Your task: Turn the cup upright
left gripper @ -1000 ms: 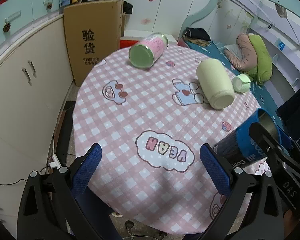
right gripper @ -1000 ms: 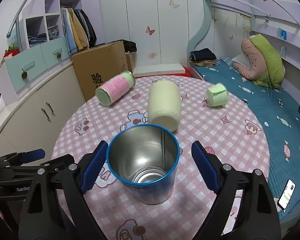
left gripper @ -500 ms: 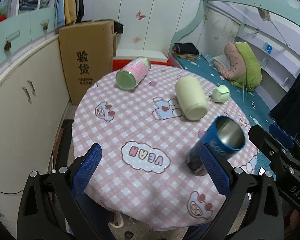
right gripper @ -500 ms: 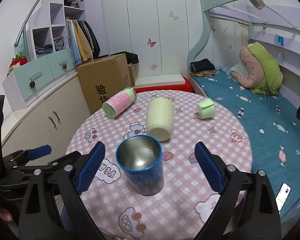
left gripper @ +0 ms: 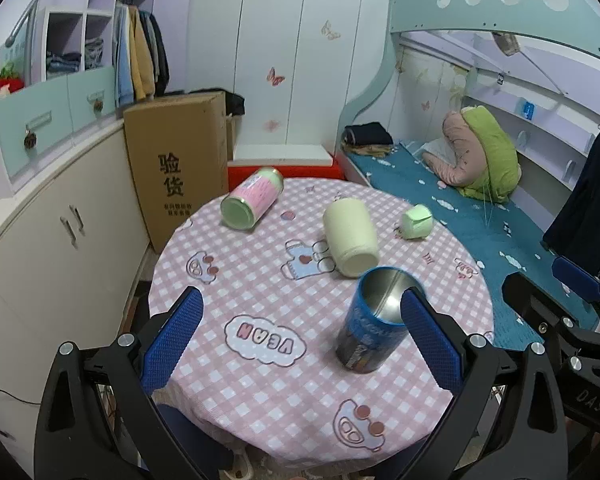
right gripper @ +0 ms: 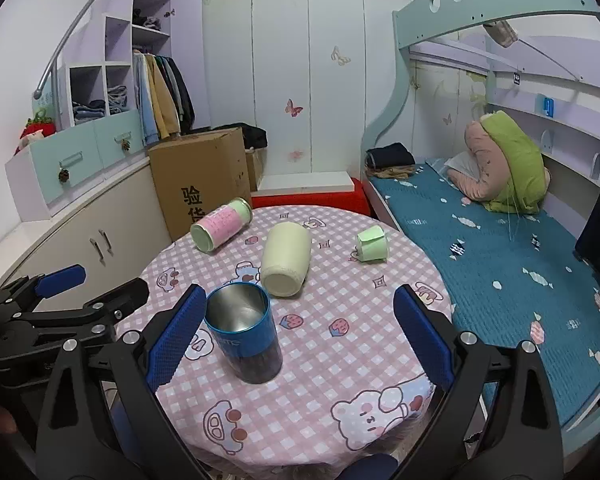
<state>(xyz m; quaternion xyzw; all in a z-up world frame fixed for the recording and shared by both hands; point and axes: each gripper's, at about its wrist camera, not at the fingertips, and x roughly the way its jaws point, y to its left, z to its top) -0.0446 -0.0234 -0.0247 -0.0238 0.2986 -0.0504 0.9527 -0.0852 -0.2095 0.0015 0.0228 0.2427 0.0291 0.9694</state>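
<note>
A blue metal cup (left gripper: 374, 320) (right gripper: 244, 334) stands upright, mouth up, on the near part of the round table (left gripper: 260, 280) (right gripper: 340, 304). A cream cup (left gripper: 350, 236) (right gripper: 286, 260), a pink cup with a green lid (left gripper: 252, 202) (right gripper: 221, 229) and a small green cup (left gripper: 417, 221) (right gripper: 373, 243) lie on their sides farther back. My left gripper (left gripper: 300, 340) is open and empty above the near table edge. My right gripper (right gripper: 296, 336) is open and empty, pulled back from the blue cup.
A cardboard box (left gripper: 176, 184) stands behind the table on the left, next to white cabinets (left gripper: 40, 240). A bed with a blue cover (right gripper: 500, 248) runs along the right. The right gripper shows at the right edge of the left wrist view (left gripper: 560, 320).
My right gripper has let go of the blue cup, now upright on the table, and drawn back and up. My left gripper has also risen and backed away.
</note>
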